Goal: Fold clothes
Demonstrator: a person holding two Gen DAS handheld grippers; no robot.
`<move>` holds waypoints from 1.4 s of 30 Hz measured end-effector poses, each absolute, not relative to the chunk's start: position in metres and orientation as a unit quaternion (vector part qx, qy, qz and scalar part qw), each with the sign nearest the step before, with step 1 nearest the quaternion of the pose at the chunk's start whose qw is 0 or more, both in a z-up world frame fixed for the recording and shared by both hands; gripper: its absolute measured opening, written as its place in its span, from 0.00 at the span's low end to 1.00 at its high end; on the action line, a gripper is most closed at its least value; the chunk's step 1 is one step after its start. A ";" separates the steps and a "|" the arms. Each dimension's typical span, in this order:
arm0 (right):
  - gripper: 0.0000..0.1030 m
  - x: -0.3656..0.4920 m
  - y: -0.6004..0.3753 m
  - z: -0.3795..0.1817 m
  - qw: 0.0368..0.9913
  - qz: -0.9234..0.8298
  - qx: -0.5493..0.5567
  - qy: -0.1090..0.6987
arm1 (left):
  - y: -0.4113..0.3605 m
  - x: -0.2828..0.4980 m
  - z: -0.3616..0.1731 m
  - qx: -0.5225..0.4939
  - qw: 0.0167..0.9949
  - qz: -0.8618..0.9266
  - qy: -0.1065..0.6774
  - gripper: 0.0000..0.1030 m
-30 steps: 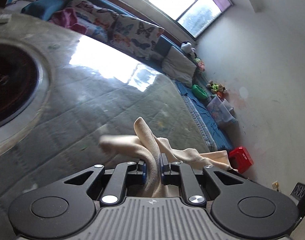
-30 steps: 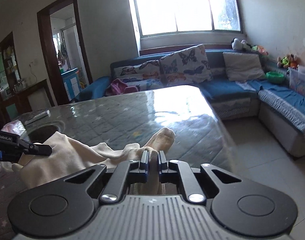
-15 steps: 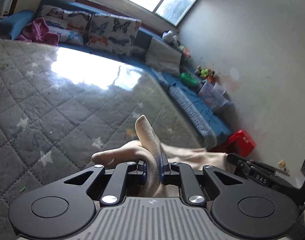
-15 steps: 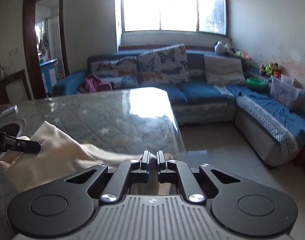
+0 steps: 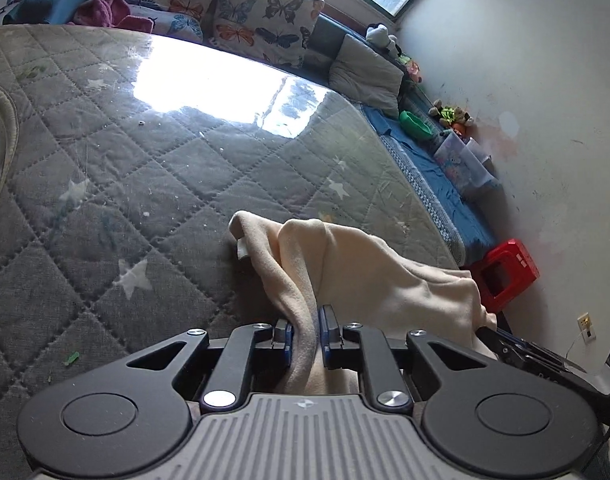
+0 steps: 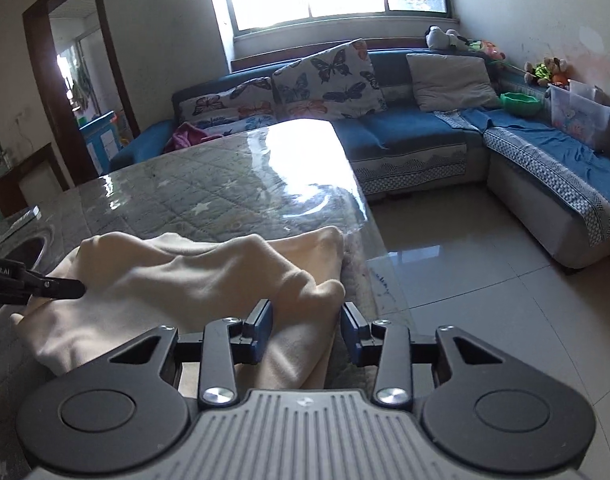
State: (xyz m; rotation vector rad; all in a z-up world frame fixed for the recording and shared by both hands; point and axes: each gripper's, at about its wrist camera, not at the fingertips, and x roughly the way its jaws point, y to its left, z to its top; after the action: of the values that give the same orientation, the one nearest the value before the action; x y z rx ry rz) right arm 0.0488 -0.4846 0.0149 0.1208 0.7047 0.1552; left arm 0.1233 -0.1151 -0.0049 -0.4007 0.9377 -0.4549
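Two grippers worked one cream garment [image 5: 369, 276], which lay bunched near the edge of the table [image 5: 153, 152], a quilted grey cover with pale stars under a glossy clear sheet. The left gripper [image 5: 307, 336] was clamped on a fold of the cloth, its blue pads nearly together with the fabric pinched between them and rising in a ridge ahead of the fingers. The right gripper [image 6: 307, 330] had just been opening: its jaws stood apart, and the garment [image 6: 193, 280] lay in the gap, against the left-hand pad but clear of the right-hand one, so the cloth there was no longer squeezed. In the right wrist view the tip of the left gripper [image 6: 53, 284] came in from the left edge (dark, and pressed into the cloth's far side). The cloth was slack and creased between the two, with one corner reaching the table's edge beside the tiled floor [image 6: 465, 264]. Beyond the table stood a blue sofa [image 6: 405, 132] with butterfly cushions [image 6: 329, 80].
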 end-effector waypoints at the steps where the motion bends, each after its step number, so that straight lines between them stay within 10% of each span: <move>1: 0.37 0.048 -0.482 0.017 0.932 0.080 0.052 0.351 | -0.114 0.121 -0.005 -0.189 0.843 -0.224 0.452 0.14; 9: 0.37 0.035 -0.481 0.038 0.932 0.073 0.032 0.354 | -0.101 0.103 0.011 -0.140 0.853 -0.239 0.442 0.34; 42: 0.27 0.117 -0.435 0.023 0.911 0.154 0.016 0.383 | -0.194 0.145 0.019 -0.023 0.866 -0.299 0.401 0.30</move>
State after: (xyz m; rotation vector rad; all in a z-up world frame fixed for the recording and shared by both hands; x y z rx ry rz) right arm 0.1170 -0.4348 0.0232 0.0326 0.7894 0.3183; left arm 0.1455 -0.1940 0.0194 -0.0476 0.8403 -0.6264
